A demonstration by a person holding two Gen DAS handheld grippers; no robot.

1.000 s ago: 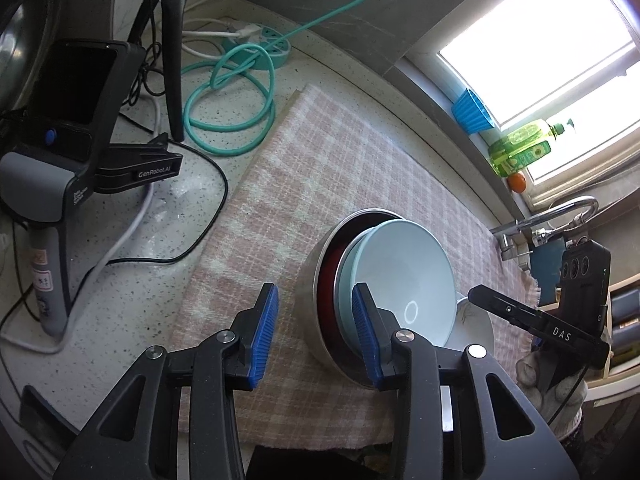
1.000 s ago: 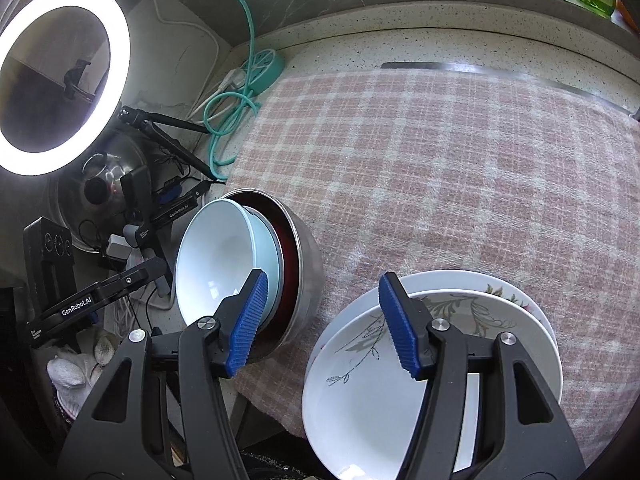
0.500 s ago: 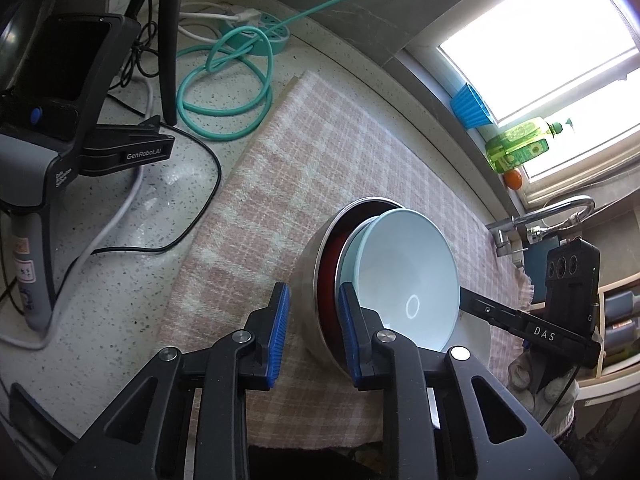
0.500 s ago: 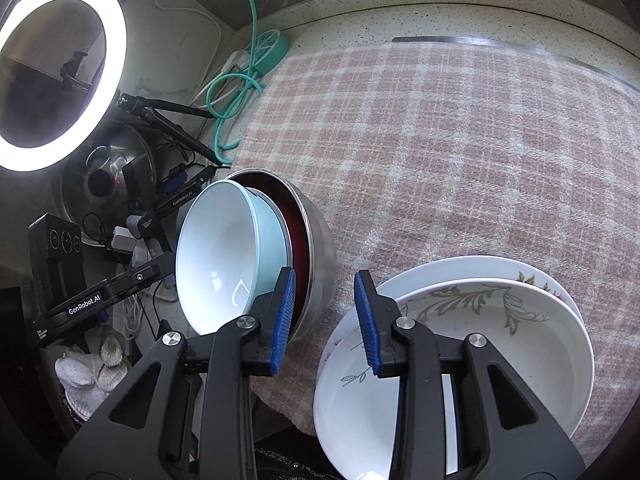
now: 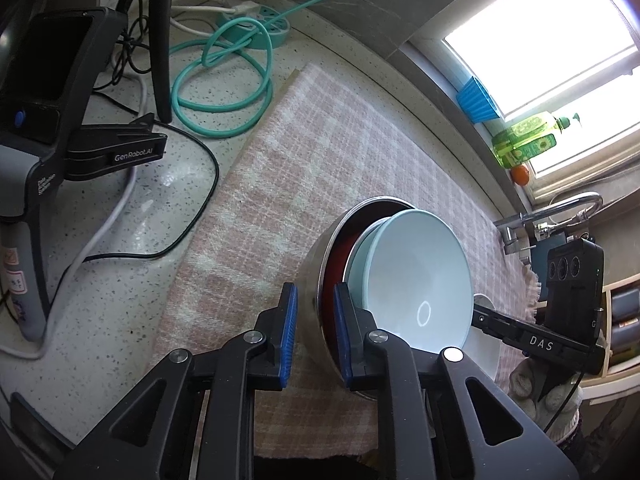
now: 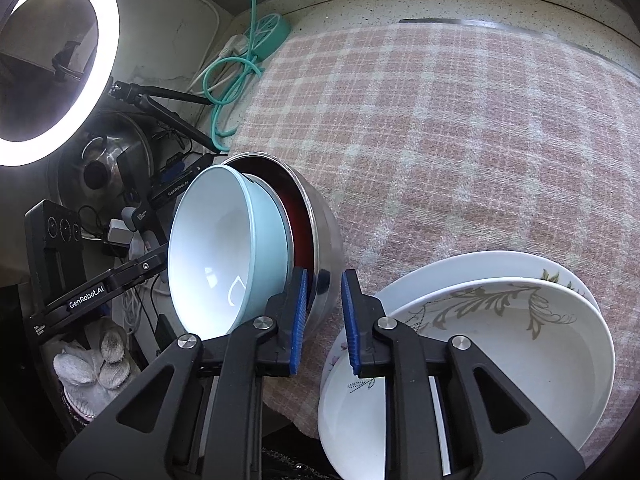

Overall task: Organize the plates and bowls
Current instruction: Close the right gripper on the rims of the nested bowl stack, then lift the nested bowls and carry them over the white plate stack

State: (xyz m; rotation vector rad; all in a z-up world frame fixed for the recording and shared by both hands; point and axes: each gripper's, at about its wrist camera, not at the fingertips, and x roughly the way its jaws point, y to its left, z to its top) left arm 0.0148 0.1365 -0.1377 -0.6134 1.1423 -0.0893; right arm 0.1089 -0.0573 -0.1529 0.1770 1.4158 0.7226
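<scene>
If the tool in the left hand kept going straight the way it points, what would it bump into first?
Most likely the steel bowl: the left tool already straddles its rim, and its jaws have just been closing. Whether the pads touch the rim is unclear.

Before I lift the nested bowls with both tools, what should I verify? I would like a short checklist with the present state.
1. Left tool grips steel bowl rim: ok, jaws just closed on it.
2. Right tool grips the same bowl: ok, jaws just closed on its wall.
3. Blue bowl seated level inside: not ok, it leans out.
4. Plates clear of right tool: cannot tell, a finger overlaps them.
5. Cloth lying flat: ok.
</scene>
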